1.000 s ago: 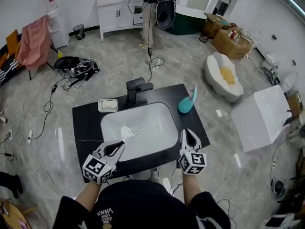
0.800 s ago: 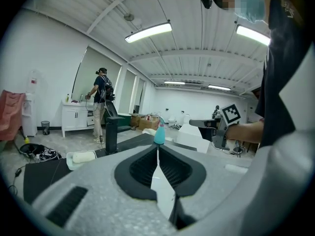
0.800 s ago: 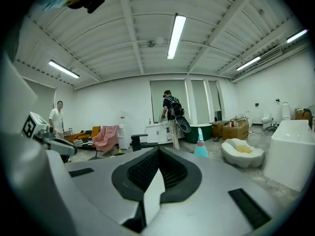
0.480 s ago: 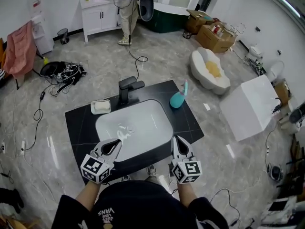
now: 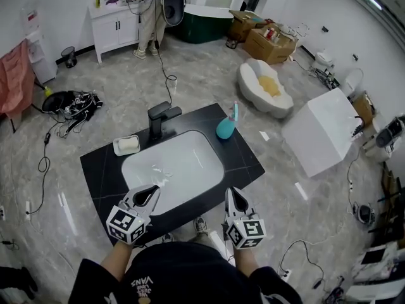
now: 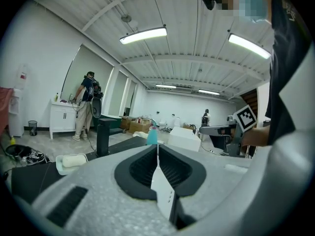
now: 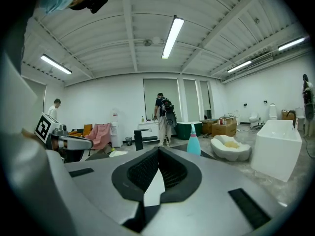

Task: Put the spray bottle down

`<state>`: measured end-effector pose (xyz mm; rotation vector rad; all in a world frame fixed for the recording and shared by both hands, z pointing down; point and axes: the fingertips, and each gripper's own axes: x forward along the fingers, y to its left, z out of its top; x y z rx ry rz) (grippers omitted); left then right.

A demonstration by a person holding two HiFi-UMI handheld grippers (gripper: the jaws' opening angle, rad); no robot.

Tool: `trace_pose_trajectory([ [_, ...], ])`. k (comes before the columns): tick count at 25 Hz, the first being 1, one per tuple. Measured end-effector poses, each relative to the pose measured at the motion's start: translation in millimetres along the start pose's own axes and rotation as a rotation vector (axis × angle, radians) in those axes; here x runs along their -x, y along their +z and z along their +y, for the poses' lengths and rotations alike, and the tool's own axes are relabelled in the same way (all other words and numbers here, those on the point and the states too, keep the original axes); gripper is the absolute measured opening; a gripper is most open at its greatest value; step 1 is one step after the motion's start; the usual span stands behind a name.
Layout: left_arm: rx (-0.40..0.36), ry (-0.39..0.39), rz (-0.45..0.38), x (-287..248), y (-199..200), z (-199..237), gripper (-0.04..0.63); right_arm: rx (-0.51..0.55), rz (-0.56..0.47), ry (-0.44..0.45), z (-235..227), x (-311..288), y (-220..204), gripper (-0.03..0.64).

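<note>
Both grippers are empty, jaws together with nothing between them. The left gripper point(image 5: 154, 191) and right gripper point(image 5: 235, 194) are held at the near edge of the black tabletop point(image 5: 101, 176), both pointing roughly level across it.

Next out is the white sink point(image 5: 171, 166), sunk into the middle of the tabletop. Behind it are the soap dish point(image 5: 126, 145) at back left and the black faucet point(image 5: 158, 119) at back centre.

The spray bottle point(image 5: 225, 126) is already down. It stands on the far right corner of the tabletop, well apart from both grippers. It is teal, with its long axis upright and the nozzle on top.

The right gripper is the nearer one. The bottle sits almost straight ahead of it, just right of its jaw line in the right gripper view. Only the bare tabletop strip beside the sink lies between them. From the left gripper the line runs diagonally over the sink, with the faucet just left of it.

My read is that the task is done and no further reach is needed. If the bottle has to be grabbed again, use the right gripper and close on its body from the side.

Further out on the floor are cables, a white tub point(image 5: 323, 138) to the right and a person point(image 5: 149, 18) at the far cabinet. None of it is in the way.
</note>
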<state>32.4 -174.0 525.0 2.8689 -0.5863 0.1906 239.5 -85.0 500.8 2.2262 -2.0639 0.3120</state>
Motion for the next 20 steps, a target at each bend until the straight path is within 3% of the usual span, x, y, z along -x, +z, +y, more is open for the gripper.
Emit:
trace_pose_trajectory([
  [20,-0.015,-0.021,0.022,8.9,-11.4,-8.9,0.025,-0.031,-0.013,-0.044,-1.2,21.0,-10.9,0.003],
])
